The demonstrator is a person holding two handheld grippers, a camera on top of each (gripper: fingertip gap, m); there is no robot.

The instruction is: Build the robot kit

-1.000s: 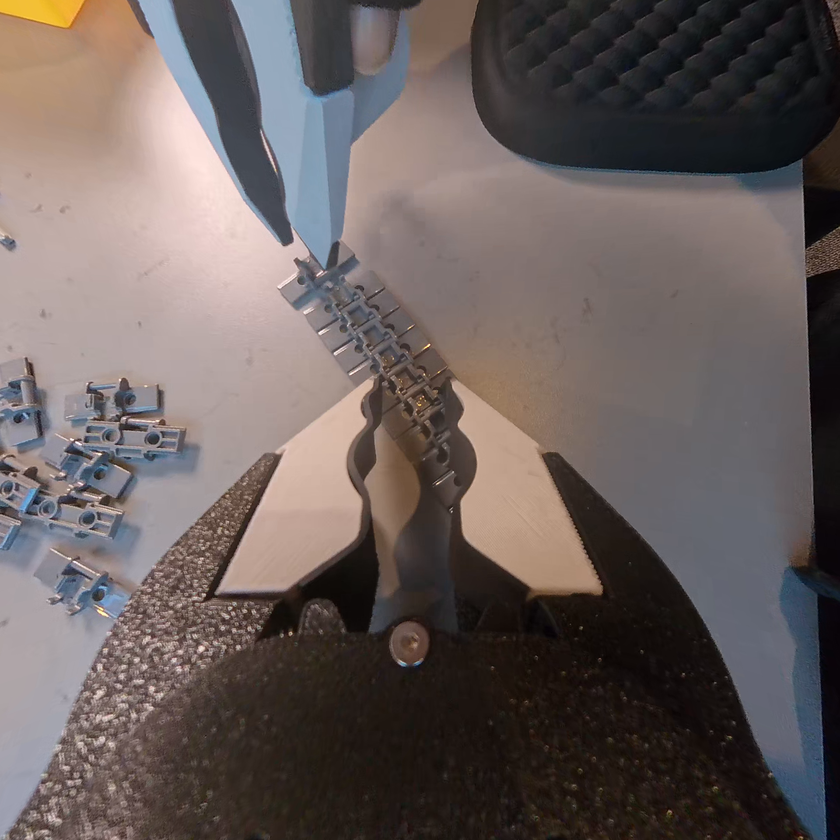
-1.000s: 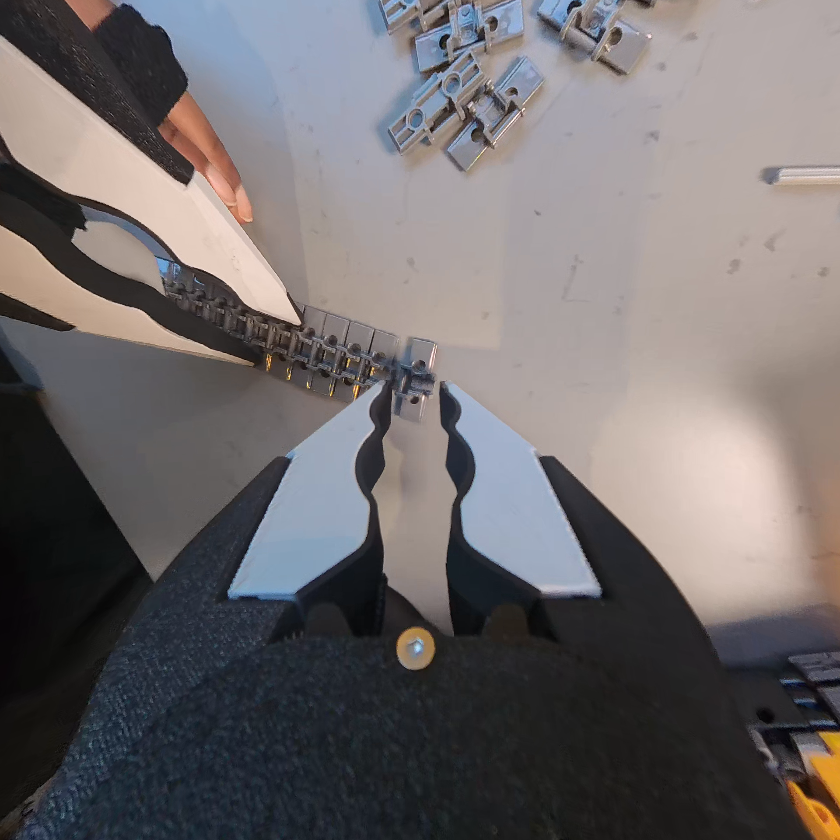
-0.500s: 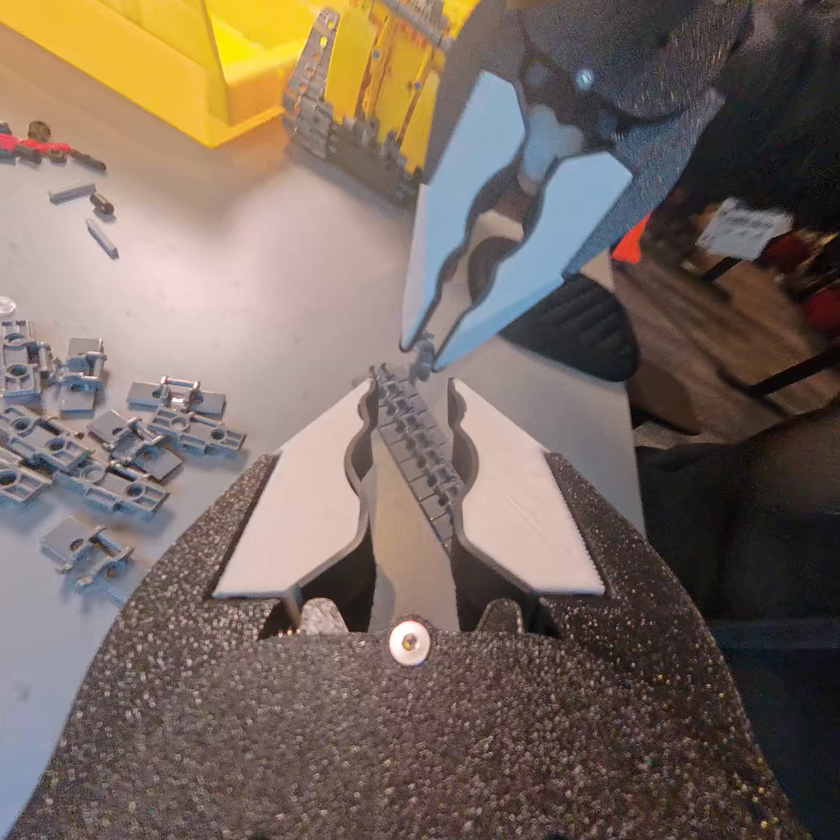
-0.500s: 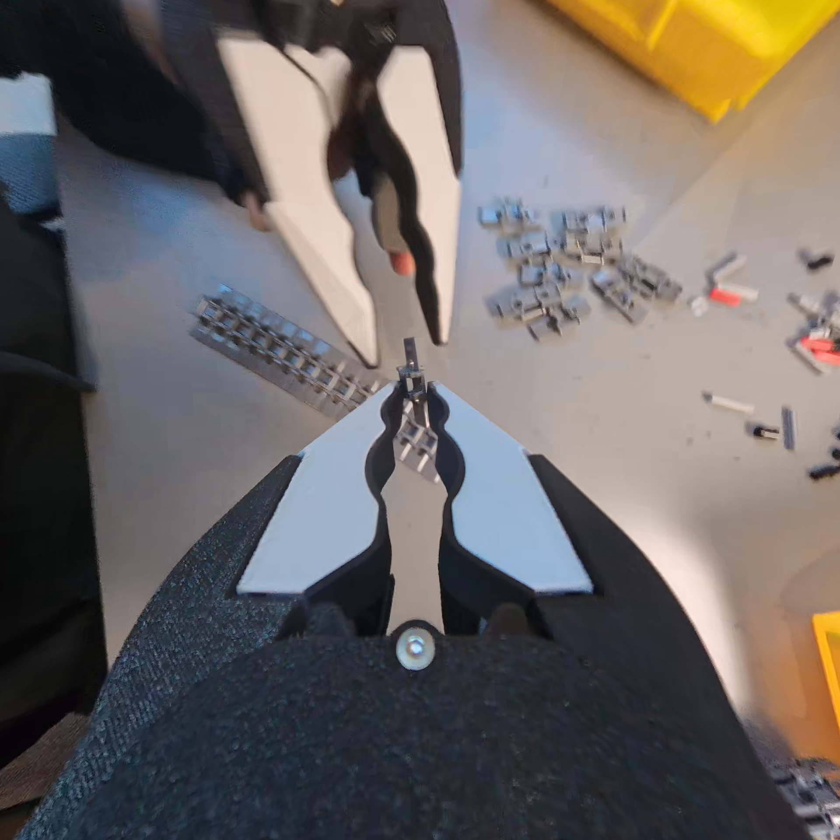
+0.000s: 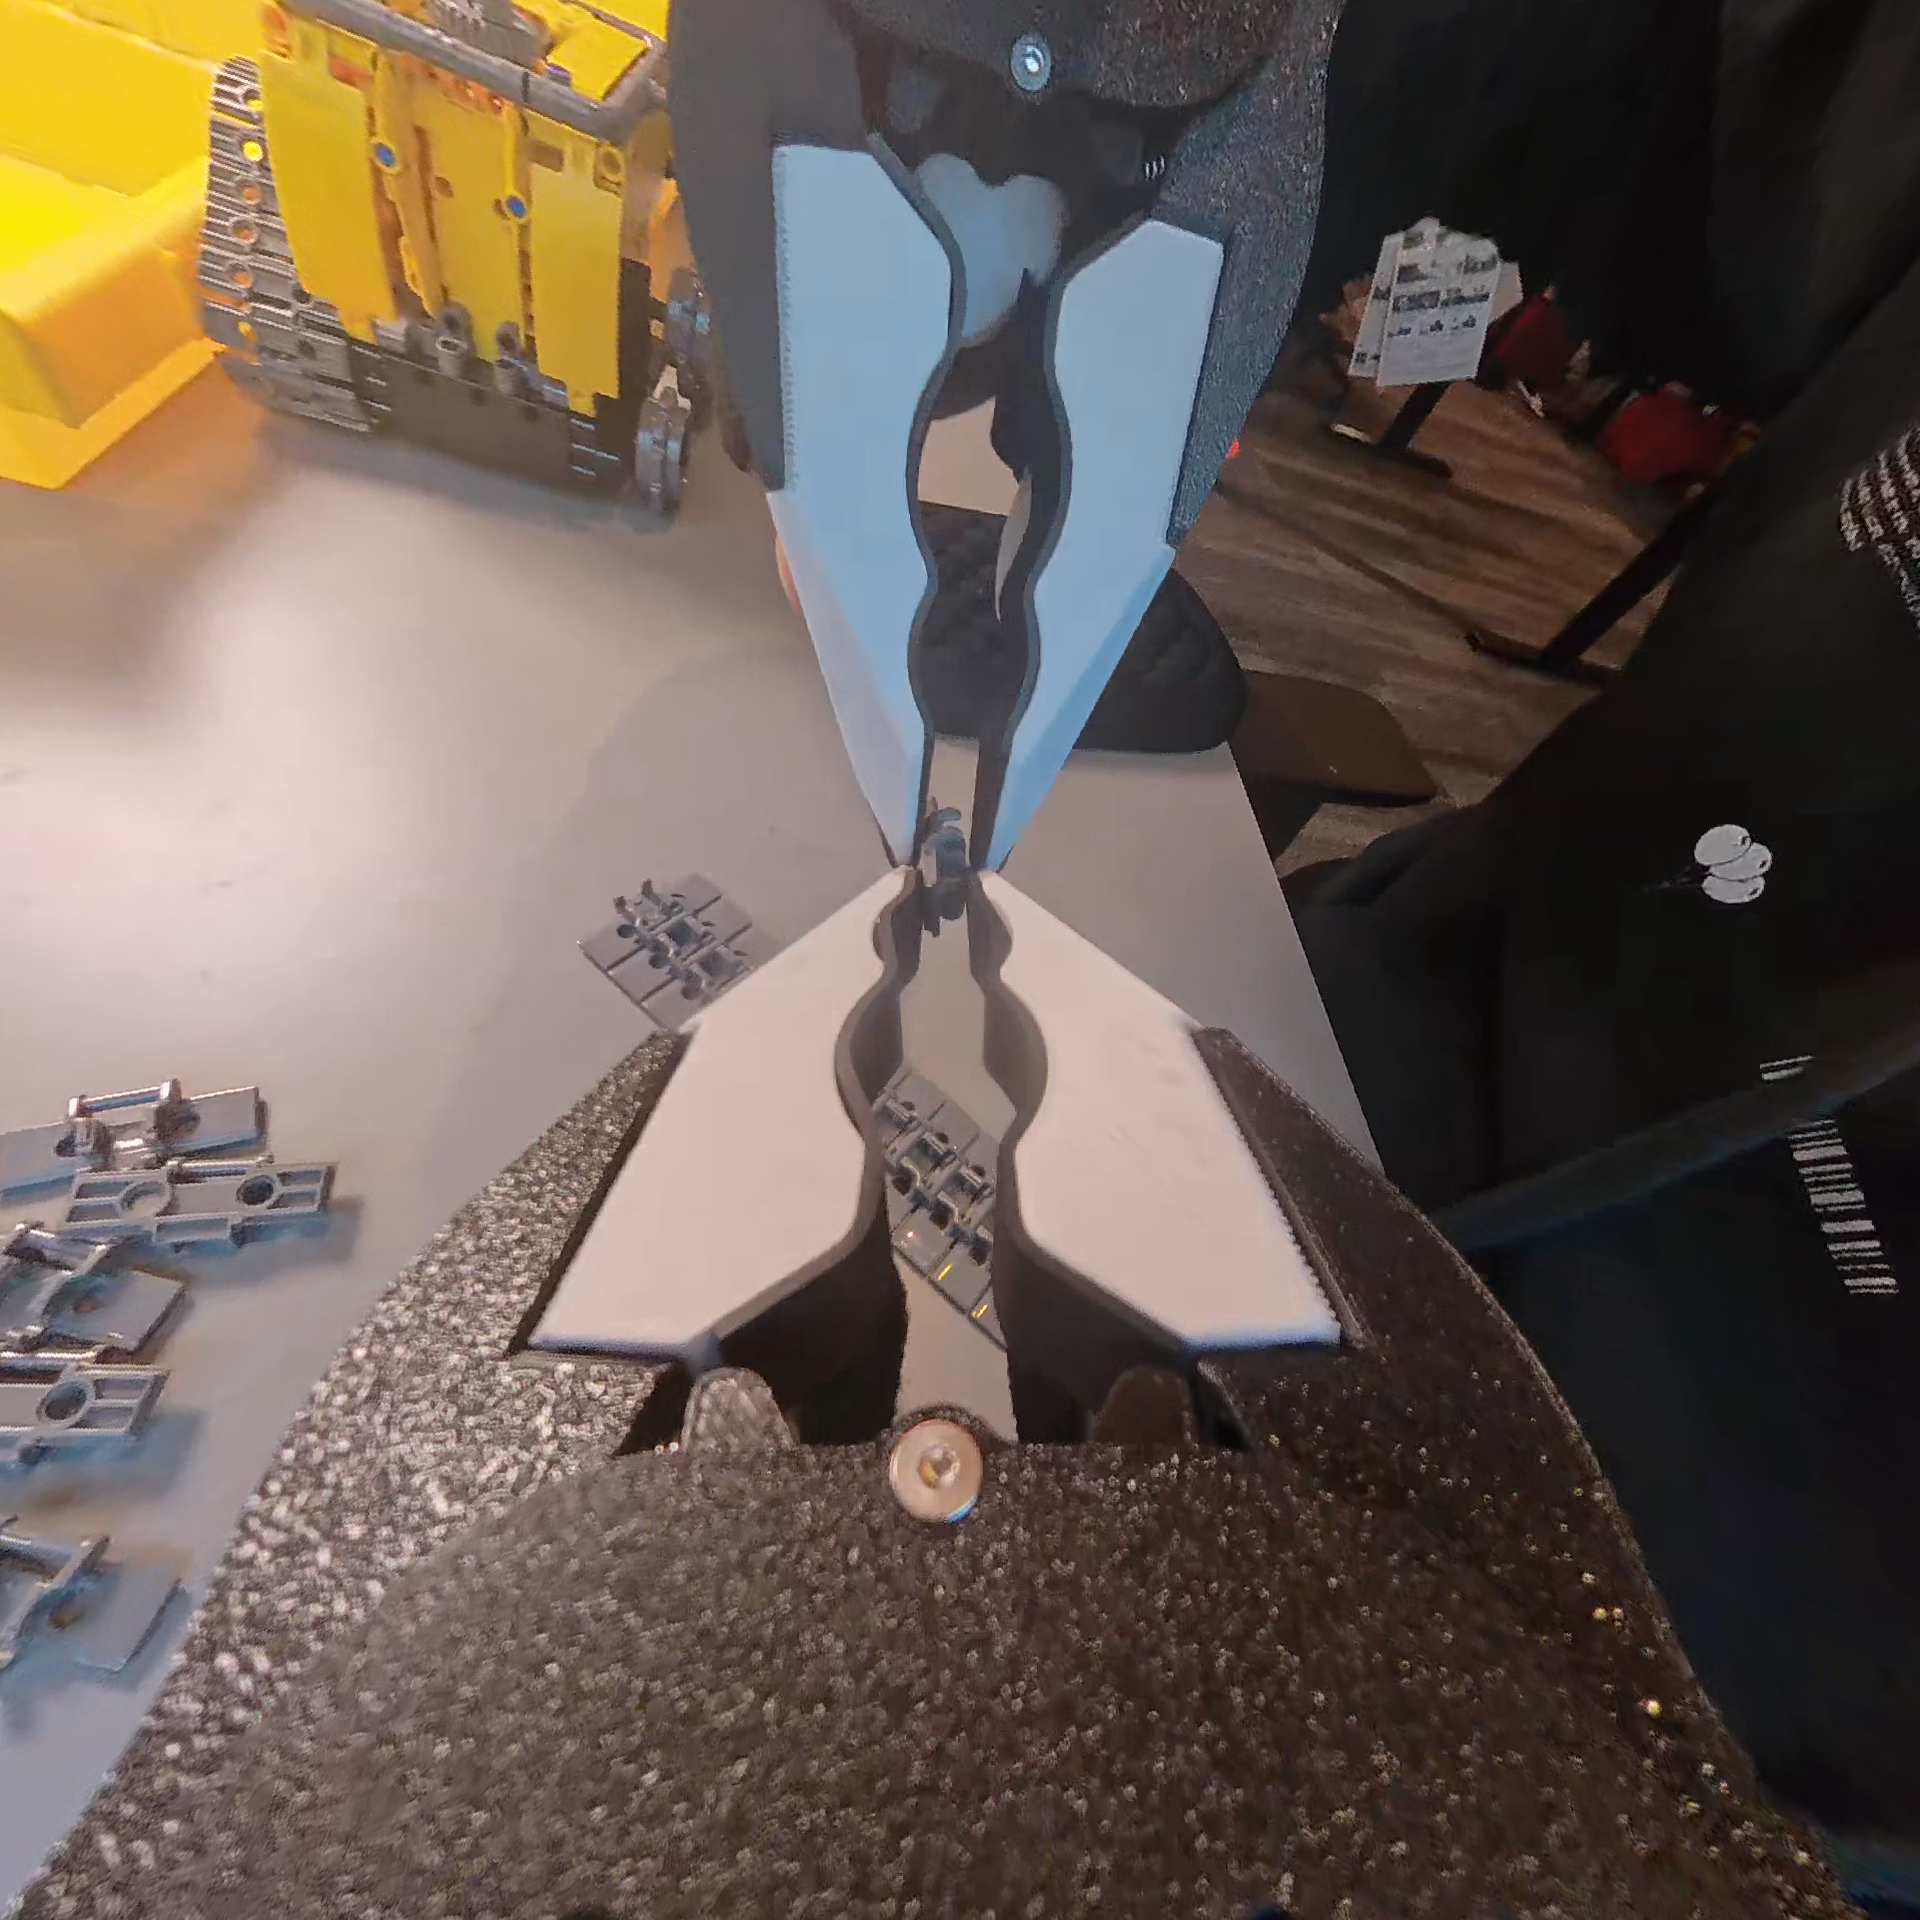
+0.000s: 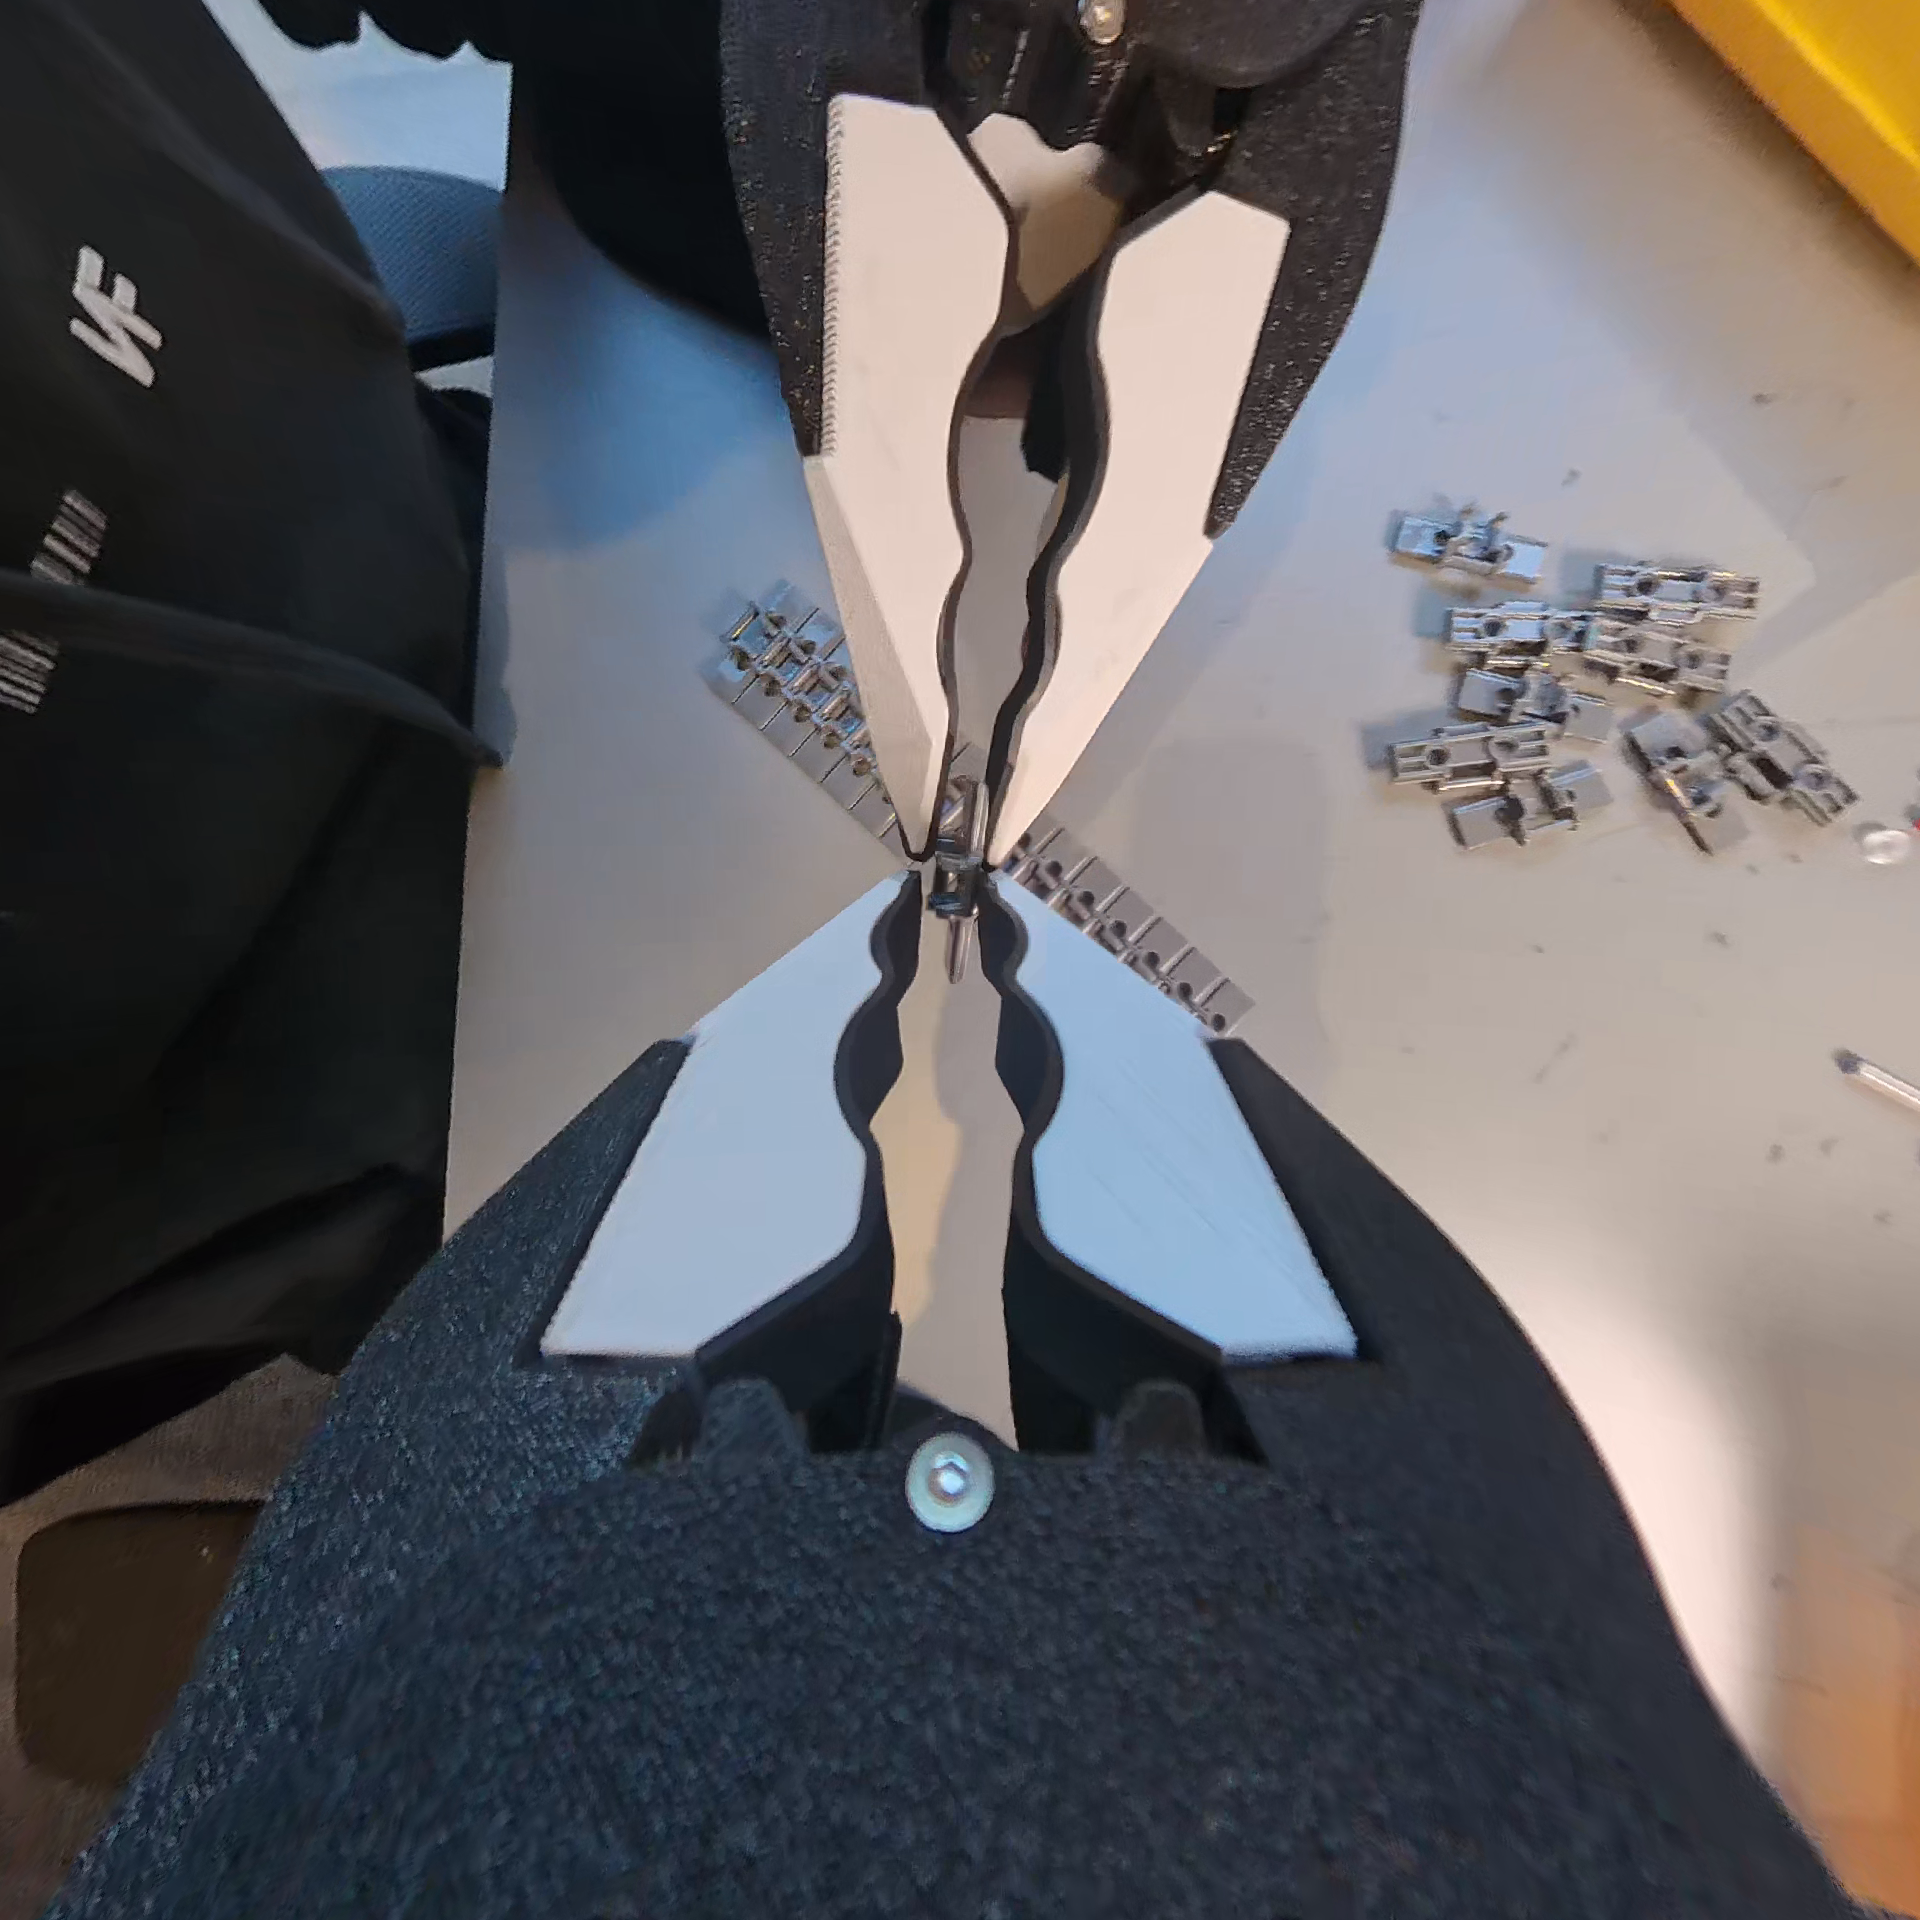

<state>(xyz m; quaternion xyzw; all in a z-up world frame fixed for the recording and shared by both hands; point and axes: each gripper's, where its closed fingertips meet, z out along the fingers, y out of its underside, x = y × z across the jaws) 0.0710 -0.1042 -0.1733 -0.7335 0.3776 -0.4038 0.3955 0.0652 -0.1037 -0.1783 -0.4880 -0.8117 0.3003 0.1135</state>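
Left wrist view: my left gripper (image 5: pixel 943 896) sits tip to tip with the right gripper (image 5: pixel 948 850), which comes in from the top of frame. Between the two sets of tips is a single small grey track link (image 5: pixel 943 871), held off the table; both pairs of jaws are nearly closed, with only a thin gap at the tips, and both look to be pinching it, though whether the left one truly grips or only touches I cannot tell for sure. Below, on the grey table (image 5: pixel 364 748), lies the assembled track strip (image 5: pixel 681 945), partly hidden under my left fingers and showing again through the gap between them. Loose links (image 5: pixel 145 1195) lie scattered at the left edge. A yellow tracked vehicle model (image 5: pixel 436 239) stands at the far side, a yellow bin (image 5: pixel 73 270) just beside it. A black padded cushion (image 5: pixel 1174 675) lies behind the right gripper. Right wrist view: the right gripper (image 6: pixel 956 896) is narrowed on the link (image 6: pixel 956 883), which stands on edge in the tips; the left gripper (image 6: pixel 961 831) meets it from above, jaws just as narrow. The strip (image 6: pixel 1132 935) runs diagonally on the table underneath both. The loose link pile (image 6: pixel 1600 707) sits well apart to the right. Dark clothing (image 6: pixel 208 623) fills the left side.
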